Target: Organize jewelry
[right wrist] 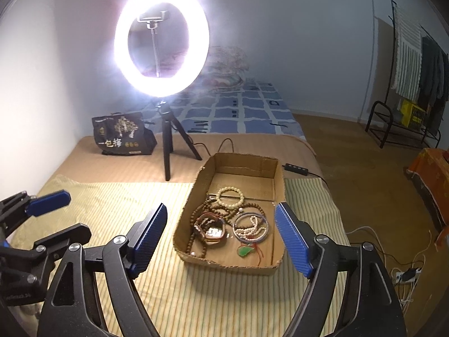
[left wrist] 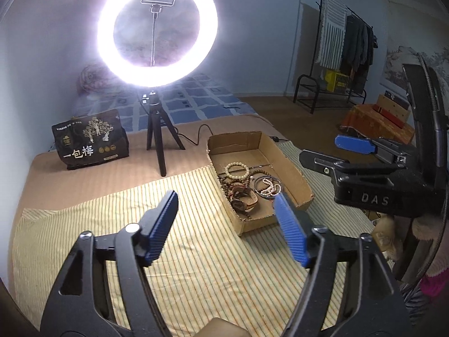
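- Leftmost, left tongs (left wrist: 226, 199): blue pads spread wide, nothing between them, hovering over the striped cloth (left wrist: 140, 224) on the bed (left wrist: 84, 168); touching nothing.
- Just beyond and right of that gap: cardboard box (left wrist: 280, 154), open-topped, resting on the striped cloth; right pad tip overlapping the box's near corner in the left wrist view, contact not clear.
- Inside the box, bunched at the near end: pale bead bracelet (left wrist: 237, 170), dark wooden bead strand (left wrist: 224, 185), watch (left wrist: 244, 199), thin bangles (left wrist: 268, 186) ringed around a small pearl strand.
- Further right, right tongs (right wrist: 221, 210): pads likewise wide apart, gripping nothing, held above the bed with the box (right wrist: 244, 163) seen squarely between the two pads.
- Right wrist view only: green pendant (right wrist: 247, 250) on a red cord near the box's front wall; power strip on the floor at far right.
- Left wrist view only: right tongs from the side at far right, with "DAS" lettering on the body.
- Both views: lit ring light (left wrist: 157, 31) on a tripod behind the box, black snack bag (left wrist: 89, 140) to its left.
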Tool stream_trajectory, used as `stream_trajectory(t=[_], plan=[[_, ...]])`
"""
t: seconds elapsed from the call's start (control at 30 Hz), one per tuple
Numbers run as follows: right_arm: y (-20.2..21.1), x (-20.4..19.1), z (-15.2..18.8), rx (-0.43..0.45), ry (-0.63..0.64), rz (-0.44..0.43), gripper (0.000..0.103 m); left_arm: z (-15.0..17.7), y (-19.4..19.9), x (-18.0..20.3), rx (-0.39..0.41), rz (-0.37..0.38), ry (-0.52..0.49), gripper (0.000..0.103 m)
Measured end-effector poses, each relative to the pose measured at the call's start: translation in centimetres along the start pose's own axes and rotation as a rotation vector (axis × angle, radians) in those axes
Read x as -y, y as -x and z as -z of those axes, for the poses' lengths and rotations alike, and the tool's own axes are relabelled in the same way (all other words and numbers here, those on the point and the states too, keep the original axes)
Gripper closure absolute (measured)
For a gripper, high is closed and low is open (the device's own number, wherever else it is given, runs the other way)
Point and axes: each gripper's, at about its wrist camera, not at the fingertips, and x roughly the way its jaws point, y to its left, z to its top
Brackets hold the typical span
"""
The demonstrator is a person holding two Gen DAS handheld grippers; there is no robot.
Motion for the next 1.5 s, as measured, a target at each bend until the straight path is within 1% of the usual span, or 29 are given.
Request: stream_trajectory(t=[0.03,0.1,0.27,0.33,0.4,0.5,0.57,0.63,0.8,1.0,1.13,1.5], plan=[[0.0,-0.1,0.0,0.002,0.007,0.002,0.024,0.1,0.0,0.0,0.002,-0.012,-0.009,0.023],[0.1,-0.6,0.2,0.004,0.027,0.005,0.023,0.2,0.1,0.0,0.004,-0.031,-0.020,0.020],[-0.1,-0.9,0.9,-0.016,0.049,-0.004,0.023,0.7,0.0,-0.2,-0.002,-0.070,-0.038,0.018],[-0.1,-0.9,1.2,-0.017,0.055,0.002,0.023,0.9,-0.2,-0.4,-0.009,-0.090,-0.043,0.012],[-0.1,-0.9,1.4,-0.017,0.058,0.007,0.023,1.0,-0.1,-0.6,-0.009,-0.114,-0.038,0.009],[-0.2,-0.8,1.4,-0.016,0.053,0.009,0.023,0.9,-0.2,-1.1,-0.016,-0.125,-0.023,0.008],[-0.3,-0.8,1.4,-0.015,0.049,0.008,0.023,0.8,-0.3,-1.3,-0.022,-0.147,-0.008,0.006],[-0.4,-0.9,1.5,-0.019,0.047,0.003,0.023,0.7,-0.2,-1.5,-0.027,-0.158,0.005,0.001],[-0.7,-1.1,1.8,-0.030,0.060,0.011,0.022,0.7,-0.2,-2.0,-0.026,-0.182,0.029,0.001],[-0.9,-1.1,1.8,-0.034,0.048,0.016,0.022,0.6,-0.4,-2.6,-0.048,-0.196,0.061,0.001],[-1.2,-1.2,1.9,-0.041,0.046,0.014,0.022,0.7,-0.4,-2.8,-0.049,-0.207,0.060,0.001],[-2.0,-1.8,2.0,-0.059,0.052,0.014,0.022,0.8,-0.3,-3.0,-0.052,-0.207,0.057,0.001]])
